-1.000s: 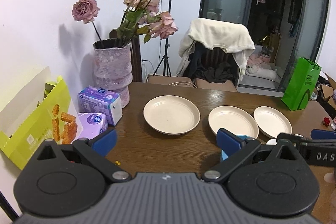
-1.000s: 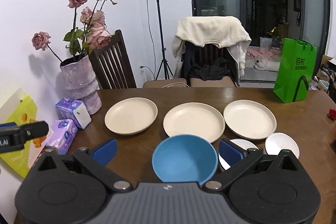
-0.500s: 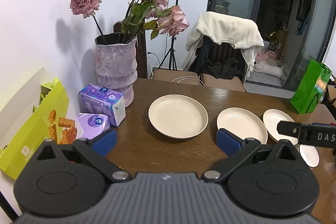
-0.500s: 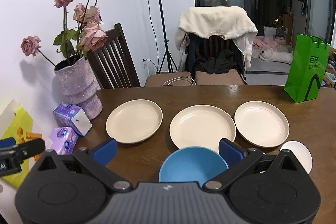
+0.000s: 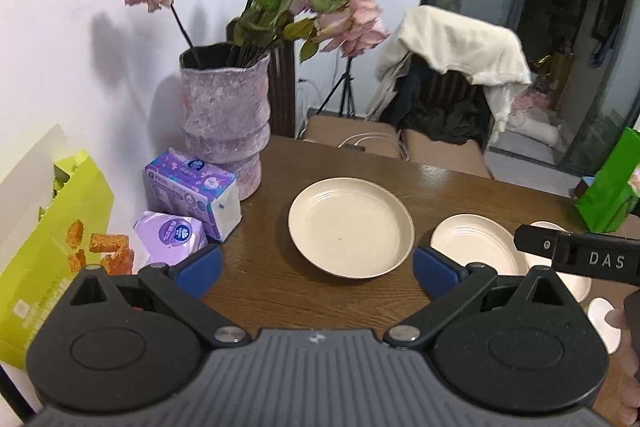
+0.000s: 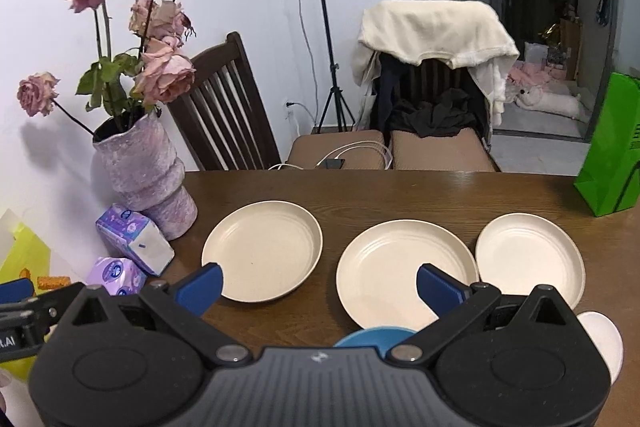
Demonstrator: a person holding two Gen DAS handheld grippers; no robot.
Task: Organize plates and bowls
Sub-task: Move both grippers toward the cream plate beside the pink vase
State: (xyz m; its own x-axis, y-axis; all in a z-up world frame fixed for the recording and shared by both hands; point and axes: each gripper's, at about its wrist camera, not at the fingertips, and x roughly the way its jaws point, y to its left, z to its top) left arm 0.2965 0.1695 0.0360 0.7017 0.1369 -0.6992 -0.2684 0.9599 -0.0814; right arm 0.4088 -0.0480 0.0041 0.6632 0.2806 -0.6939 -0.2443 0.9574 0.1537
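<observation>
Both handheld grippers hover above the near edge of the dark wooden table (image 6: 400, 195). The left gripper (image 5: 316, 267) has its blue-padded fingers spread wide, holding nothing. The right gripper (image 6: 320, 285) is likewise spread and empty. Directly beneath the right gripper sits a round blue bowl (image 6: 372, 337), mostly hidden; a small white dish (image 6: 604, 339) lies just beside it. Beyond, three round cream plates stand in a row: left plate (image 6: 262, 251), middle plate (image 6: 400, 273), right plate (image 6: 528, 255), near one another. Far left, two purple tissue packs (image 6: 132, 243) rest against a mottled pink vase (image 6: 144, 175) of faded roses. A green paper bag (image 6: 612, 151) stands far right.
</observation>
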